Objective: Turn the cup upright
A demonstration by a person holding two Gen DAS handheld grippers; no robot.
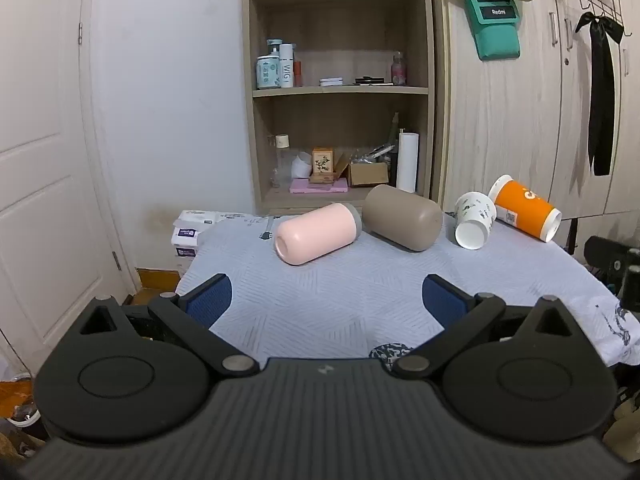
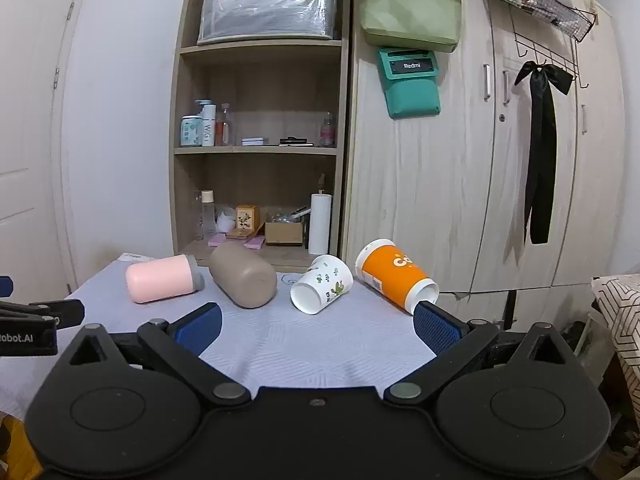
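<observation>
Several cups lie on their sides along the far part of a table covered with a pale blue cloth. From left to right: a pink cup, a taupe cup, a white paper cup with green prints and an orange paper cup. My left gripper is open and empty, hovering over the cloth in front of the pink and taupe cups. My right gripper is open and empty, in front of the white cup; its right fingertip sits just below the orange cup's mouth.
A wooden shelf unit with bottles and boxes stands behind the table, a wardrobe to its right, a white door at the left. The left gripper's body shows at the left edge of the right wrist view. Tissue packs lie off the table's far left corner.
</observation>
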